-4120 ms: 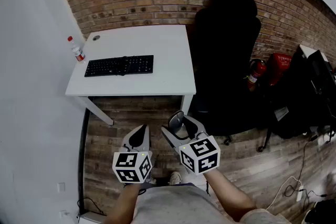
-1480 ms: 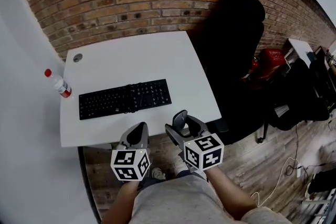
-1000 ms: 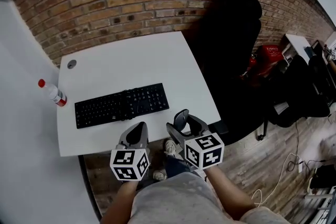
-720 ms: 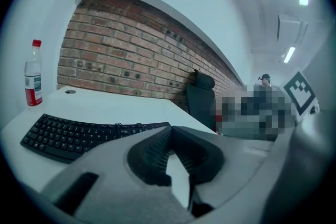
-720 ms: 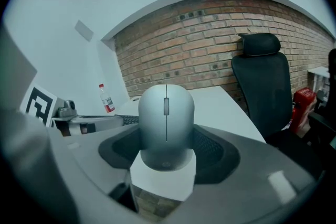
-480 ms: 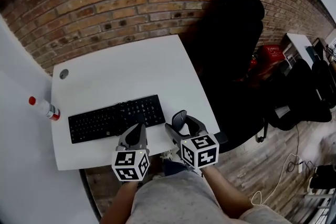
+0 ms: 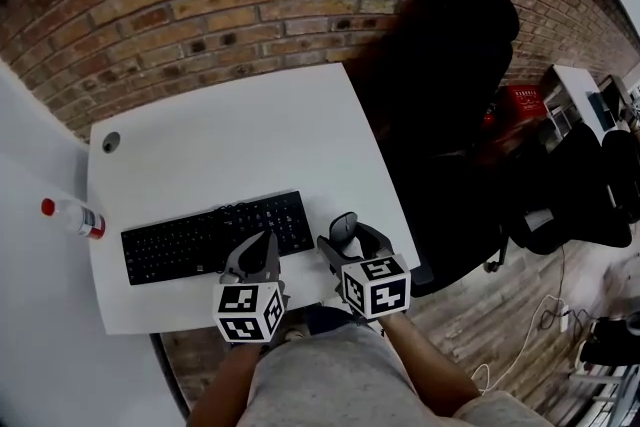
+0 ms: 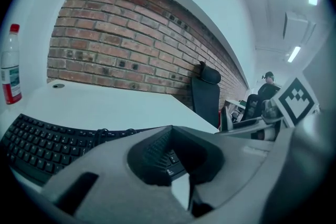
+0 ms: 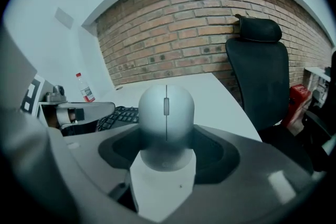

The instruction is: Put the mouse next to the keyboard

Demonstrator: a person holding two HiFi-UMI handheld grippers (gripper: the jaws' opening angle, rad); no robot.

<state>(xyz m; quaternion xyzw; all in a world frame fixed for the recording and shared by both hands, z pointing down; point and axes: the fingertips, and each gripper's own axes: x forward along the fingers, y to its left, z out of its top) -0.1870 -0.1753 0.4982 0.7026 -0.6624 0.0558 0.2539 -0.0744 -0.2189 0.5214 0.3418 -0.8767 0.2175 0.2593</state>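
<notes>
A black keyboard [image 7: 215, 235] lies near the front edge of the white desk [image 7: 230, 140]. My right gripper [image 7: 346, 241] is shut on a grey mouse [image 7: 342, 226], held above the desk's front edge just right of the keyboard. In the right gripper view the mouse [image 9: 166, 110] stands nose-up between the jaws, with the keyboard [image 9: 117, 115] beyond it at left. My left gripper [image 7: 262, 251] hovers over the keyboard's near right end, jaws together and holding nothing. The left gripper view shows the keyboard [image 8: 44, 139] just below the jaws.
A clear bottle with a red cap [image 7: 70, 217] stands at the desk's left edge. A cable hole [image 7: 110, 142] sits in the back left corner. A black office chair [image 7: 450, 95] stands right of the desk, against a brick wall. Red and black items lie on the floor at right.
The desk has drawn nearer in the head view. Both grippers have come from over the floor to the desk's front edge, with the mouse still held in the right one.
</notes>
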